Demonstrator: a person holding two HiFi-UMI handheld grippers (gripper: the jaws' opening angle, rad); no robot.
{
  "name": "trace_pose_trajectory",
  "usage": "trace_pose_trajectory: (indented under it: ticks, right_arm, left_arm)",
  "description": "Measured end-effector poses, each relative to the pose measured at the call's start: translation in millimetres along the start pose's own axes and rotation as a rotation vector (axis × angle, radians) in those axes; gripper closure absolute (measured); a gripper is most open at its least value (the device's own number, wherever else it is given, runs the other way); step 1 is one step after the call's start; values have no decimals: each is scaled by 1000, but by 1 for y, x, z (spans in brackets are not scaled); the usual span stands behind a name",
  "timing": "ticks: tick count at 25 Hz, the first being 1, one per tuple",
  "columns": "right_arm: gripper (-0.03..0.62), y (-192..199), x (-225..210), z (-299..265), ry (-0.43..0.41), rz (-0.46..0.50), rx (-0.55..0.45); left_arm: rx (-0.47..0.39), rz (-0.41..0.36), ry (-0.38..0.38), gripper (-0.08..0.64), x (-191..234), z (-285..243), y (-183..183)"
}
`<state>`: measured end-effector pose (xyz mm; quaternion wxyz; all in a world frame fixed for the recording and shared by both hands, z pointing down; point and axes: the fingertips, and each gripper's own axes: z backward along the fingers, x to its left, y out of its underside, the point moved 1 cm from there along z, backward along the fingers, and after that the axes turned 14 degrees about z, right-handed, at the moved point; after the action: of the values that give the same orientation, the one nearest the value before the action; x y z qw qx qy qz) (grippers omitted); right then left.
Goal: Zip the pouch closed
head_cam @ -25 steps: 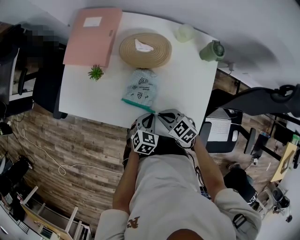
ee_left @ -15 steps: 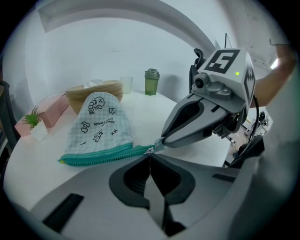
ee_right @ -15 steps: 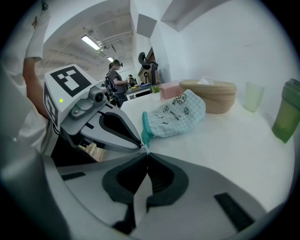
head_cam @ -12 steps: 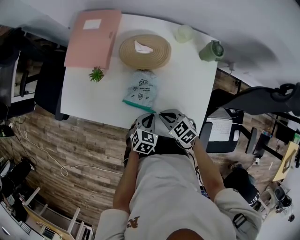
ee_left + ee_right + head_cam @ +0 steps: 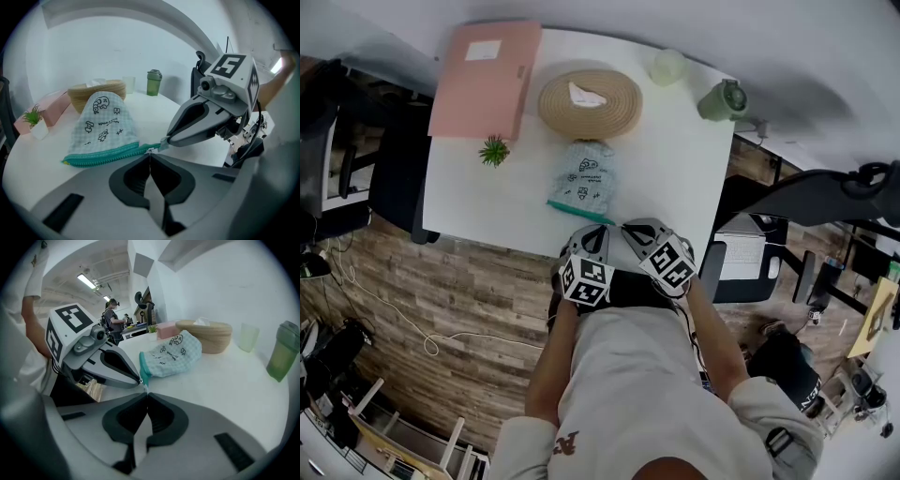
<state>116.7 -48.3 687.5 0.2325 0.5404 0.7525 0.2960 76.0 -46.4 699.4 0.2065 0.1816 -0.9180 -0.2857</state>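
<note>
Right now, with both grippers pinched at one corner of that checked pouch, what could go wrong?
One: the left gripper pinches only the small silver zipper pull at its tips, so it may slip free. Two: the right gripper grips the same corner of the pale green checked fabric pouch; its far end lies loose and might slide. Three: that corner sits near the edge of the white table, so a tug could drag it off.

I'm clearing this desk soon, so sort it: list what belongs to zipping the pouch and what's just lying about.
For the job: checked pouch with teal zipper; left gripper; right gripper, both shut at the zipper's end.
Lying about: woven tissue basket; pink folder; small potted plant; pale cup; green bottle.
</note>
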Motion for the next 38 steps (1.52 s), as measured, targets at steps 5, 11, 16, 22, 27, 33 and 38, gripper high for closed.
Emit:
trace_pose_trajectory:
  ticks: [5,11,16,22,27,33,38]
  right_arm:
    - [590,-3,-1,1,21,-10,3]
    - [591,-3,-2,1,42,-23,12]
    - [590,-1,-4,-1,62,-41,26]
    - [591,3,-3,-3,71,-37,55]
    - [591,10,-5,0,82,-30,84]
    - [591,11,-5,0,86,-38,92]
    - [591,12,-8,1,94,-51,93]
  left_arm:
    - [-4,-9,6,561,2,3,-3]
    - [-5,-6,24,561,4,6,-3]
    - [-2,-3,47,561,4,5,-3]
    - [14,-7,48,561,7,2,-1]
    - [19,2,35,561,17,1,1]
    - [16,4,28,561,19,3,-1]
    - [8,29,4,561,32,7,-2]
